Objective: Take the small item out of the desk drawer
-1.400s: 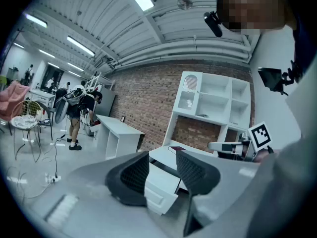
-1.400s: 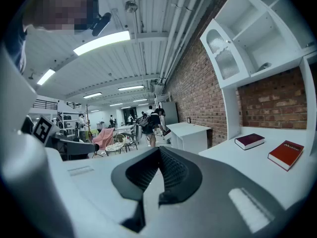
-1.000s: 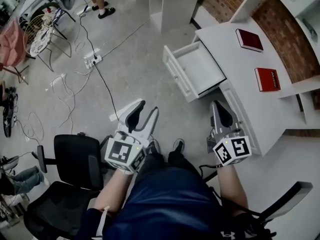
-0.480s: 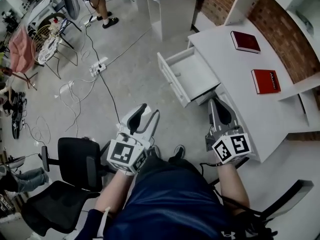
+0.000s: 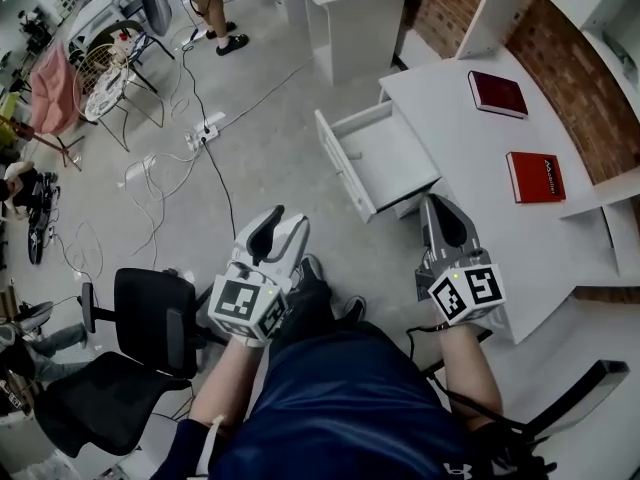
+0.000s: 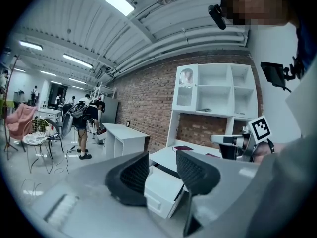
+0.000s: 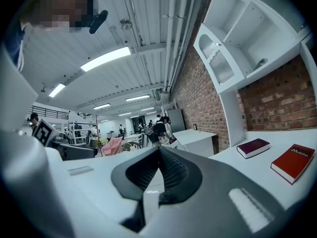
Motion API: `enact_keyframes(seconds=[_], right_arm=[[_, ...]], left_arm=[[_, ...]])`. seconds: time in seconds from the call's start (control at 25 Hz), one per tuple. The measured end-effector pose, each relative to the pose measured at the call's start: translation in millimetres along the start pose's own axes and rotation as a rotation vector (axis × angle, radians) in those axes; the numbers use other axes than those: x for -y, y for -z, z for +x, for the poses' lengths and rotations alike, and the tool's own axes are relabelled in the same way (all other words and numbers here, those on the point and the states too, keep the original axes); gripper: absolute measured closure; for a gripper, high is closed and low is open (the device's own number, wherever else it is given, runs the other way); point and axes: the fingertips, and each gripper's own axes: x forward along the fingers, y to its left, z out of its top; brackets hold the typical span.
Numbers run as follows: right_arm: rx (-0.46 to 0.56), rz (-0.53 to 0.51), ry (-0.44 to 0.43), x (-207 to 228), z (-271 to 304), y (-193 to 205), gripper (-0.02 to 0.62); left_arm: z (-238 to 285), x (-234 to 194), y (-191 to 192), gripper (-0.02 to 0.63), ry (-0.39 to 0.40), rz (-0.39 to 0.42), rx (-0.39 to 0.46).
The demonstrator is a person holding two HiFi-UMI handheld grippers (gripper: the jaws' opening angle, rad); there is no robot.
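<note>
- Two handheld grippers hover short of a white desk [image 5: 470, 138] whose drawer [image 5: 345, 173] stands pulled out toward the left
- Left gripper [image 5: 285, 223], jaws spread and holding nothing, hangs over the concrete floor [image 5: 270, 118], near and left of the drawer; its own view frames the drawer front between its jaws
- Right gripper [image 5: 441, 213], jaws pressed together on nothing, sits over the desk's near edge, just near of the drawer
- Small item cannot be made out: the drawer's white bottom looks bare from the head view, so it may lie against a wall or back under the desk
- Dark red book [image 5: 498, 92] and brighter red book [image 5: 536, 177] lie on the desk, apart from the drawer
- Reaching in looks like the step ahead, probably best done with the open left gripper: come in from above the drawer's mouth, stay clear of its front panel, find the item first, and close only once it sits squarely between the jaws
</note>
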Motion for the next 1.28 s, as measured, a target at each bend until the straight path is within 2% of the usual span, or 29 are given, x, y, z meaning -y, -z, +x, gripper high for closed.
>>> enact_keyframes(seconds=[0.2, 0.92, 1.28], right_arm=[[-0.024, 0.006, 0.021, 14, 27, 7, 0.592], [-0.086, 0.03, 0.157, 50, 155, 7, 0.592], [-0.106, 0.065, 0.215, 68, 181, 22, 0.592]], left_arm=[[28, -22, 10, 0.425, 0.012, -0.021, -0.027], [139, -129, -3, 0.425, 0.139, -0.054, -0.094], [194, -144, 5, 0.425, 0.217, -0.027, -0.147]])
